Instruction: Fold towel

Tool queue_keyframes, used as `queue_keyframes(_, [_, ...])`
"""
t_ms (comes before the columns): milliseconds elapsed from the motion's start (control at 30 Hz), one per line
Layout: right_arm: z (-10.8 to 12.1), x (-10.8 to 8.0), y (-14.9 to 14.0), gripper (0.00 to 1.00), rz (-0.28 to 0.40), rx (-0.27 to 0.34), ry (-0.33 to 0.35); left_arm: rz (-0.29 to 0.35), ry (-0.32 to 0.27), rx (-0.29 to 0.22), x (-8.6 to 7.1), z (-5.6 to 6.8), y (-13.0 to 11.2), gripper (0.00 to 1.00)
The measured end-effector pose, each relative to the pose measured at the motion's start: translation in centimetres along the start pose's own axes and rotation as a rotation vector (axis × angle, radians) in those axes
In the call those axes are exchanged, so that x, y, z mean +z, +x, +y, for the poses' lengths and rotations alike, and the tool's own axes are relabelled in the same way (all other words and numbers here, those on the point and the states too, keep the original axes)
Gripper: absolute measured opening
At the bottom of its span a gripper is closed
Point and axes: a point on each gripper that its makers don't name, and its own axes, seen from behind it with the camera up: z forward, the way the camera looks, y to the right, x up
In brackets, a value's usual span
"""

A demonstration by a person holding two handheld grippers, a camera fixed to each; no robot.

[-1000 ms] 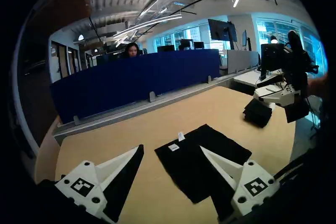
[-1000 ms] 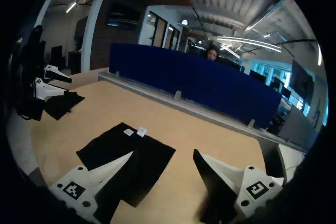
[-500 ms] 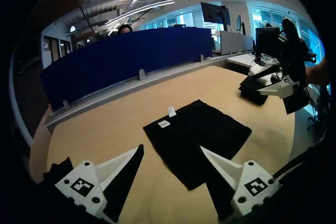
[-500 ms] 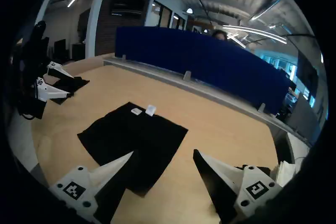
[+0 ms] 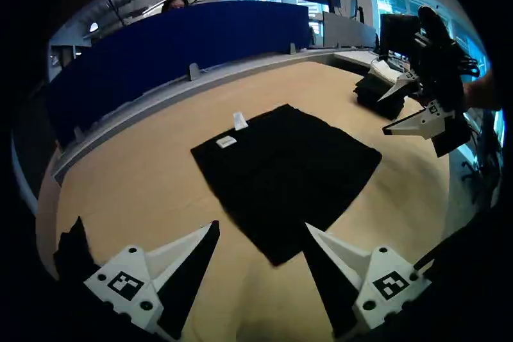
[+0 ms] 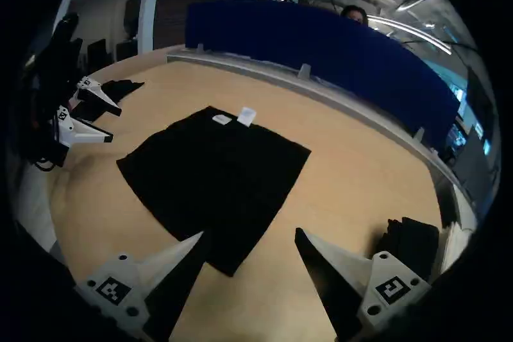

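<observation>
A black towel (image 5: 285, 175) lies flat on the wooden table (image 5: 147, 181), with two small white tags at its far edge. In the left gripper view my left gripper (image 5: 260, 230) hangs open above the towel's near corner, holding nothing. The right gripper view shows the same towel (image 6: 215, 175) spread out, with my right gripper (image 6: 250, 239) open just above its near corner. The other gripper (image 5: 401, 108) appears open at the right of the left gripper view, and the left one (image 6: 96, 120) at the left of the right gripper view.
A stack of folded black cloth (image 5: 378, 92) sits at the table's far right corner; it shows as a dark pile (image 6: 410, 242) by the right finger. Another dark cloth (image 6: 118, 88) lies at the table's left. A blue partition (image 5: 173, 40) runs along the far edge.
Both cameras have tipped down and come closer to the table, so the towel now sits larger and nearer the fingers. Both grippers stay open.
</observation>
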Motion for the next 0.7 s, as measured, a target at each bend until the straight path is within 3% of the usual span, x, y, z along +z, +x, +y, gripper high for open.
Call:
queue_keyframes(400, [-1.4,1.2,-4.1,0.99,-0.102,0.02,0.063,-0.115,-0.066,-0.046,2.0,1.5,-3.7,0.88])
queue_keyframes(700, [-1.5,1.7,-5.5,0.97,-0.135,0.023,0.068,-0.165,-0.083,-0.037,3.2,1.8,-5.1,0.88])
